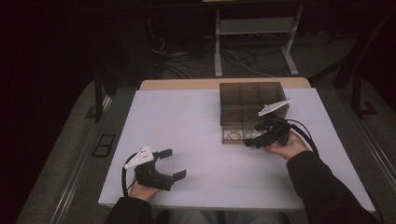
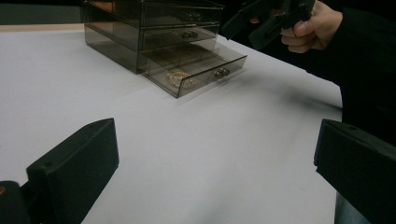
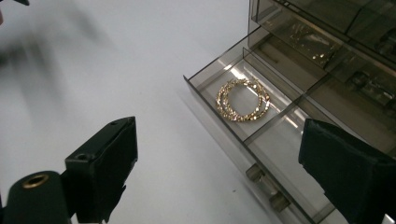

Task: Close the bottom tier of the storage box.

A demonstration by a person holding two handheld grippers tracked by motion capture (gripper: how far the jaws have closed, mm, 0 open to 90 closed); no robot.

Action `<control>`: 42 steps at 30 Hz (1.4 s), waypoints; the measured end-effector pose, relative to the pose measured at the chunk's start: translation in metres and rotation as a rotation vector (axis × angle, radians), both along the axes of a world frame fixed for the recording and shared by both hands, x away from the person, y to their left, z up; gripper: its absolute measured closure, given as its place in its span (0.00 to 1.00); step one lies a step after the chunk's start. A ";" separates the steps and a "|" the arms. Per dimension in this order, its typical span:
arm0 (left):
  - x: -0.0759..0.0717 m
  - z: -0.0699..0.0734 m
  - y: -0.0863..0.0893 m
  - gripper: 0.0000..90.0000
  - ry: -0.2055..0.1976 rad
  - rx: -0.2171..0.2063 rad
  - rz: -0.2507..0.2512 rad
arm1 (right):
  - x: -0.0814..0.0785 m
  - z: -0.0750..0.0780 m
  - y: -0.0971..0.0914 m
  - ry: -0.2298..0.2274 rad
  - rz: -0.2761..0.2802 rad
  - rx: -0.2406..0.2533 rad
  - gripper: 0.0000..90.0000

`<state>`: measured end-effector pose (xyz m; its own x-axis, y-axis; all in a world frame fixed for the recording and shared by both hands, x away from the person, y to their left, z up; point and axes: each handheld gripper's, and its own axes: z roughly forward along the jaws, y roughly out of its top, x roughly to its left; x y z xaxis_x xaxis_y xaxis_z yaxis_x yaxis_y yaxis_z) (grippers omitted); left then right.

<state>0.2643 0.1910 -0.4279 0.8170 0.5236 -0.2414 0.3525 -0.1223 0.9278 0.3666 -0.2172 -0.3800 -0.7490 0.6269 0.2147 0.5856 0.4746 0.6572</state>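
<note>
A smoky see-through drawer box point(image 1: 252, 100) stands at the far right of the white table point(image 1: 187, 116). Its bottom drawer point(image 3: 205, 95) is pulled out, and a pair of gold hoops point(image 3: 243, 100) lies flat in its left compartment. My right gripper point(image 1: 252, 135) hovers just in front of that drawer, jaws open, nothing between them; in the right gripper view the hoops lie beyond the gap point(image 3: 217, 154). My left gripper point(image 1: 173, 163) rests near the front left of the table, open and empty, pointing toward the box point(image 2: 149, 23) and the open drawer point(image 2: 196, 70).
The drawer's two small knobs point(image 3: 266, 184) sit on its front wall, close to my right jaw. Upper drawers point(image 3: 336, 42) hold small glinting items. Behind the table, cables point(image 1: 196, 60) and a metal frame point(image 1: 252, 42) lie on the floor.
</note>
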 end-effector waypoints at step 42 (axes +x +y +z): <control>0.000 0.000 -0.001 0.00 0.000 0.004 -0.001 | -0.011 -0.039 -0.027 0.065 -0.004 -0.057 0.91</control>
<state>0.2641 0.1904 -0.4280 0.8177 0.5236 -0.2393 0.3522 -0.1262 0.9274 0.3557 -0.2441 -0.4193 -0.7322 0.6422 0.2269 0.6281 0.5079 0.5896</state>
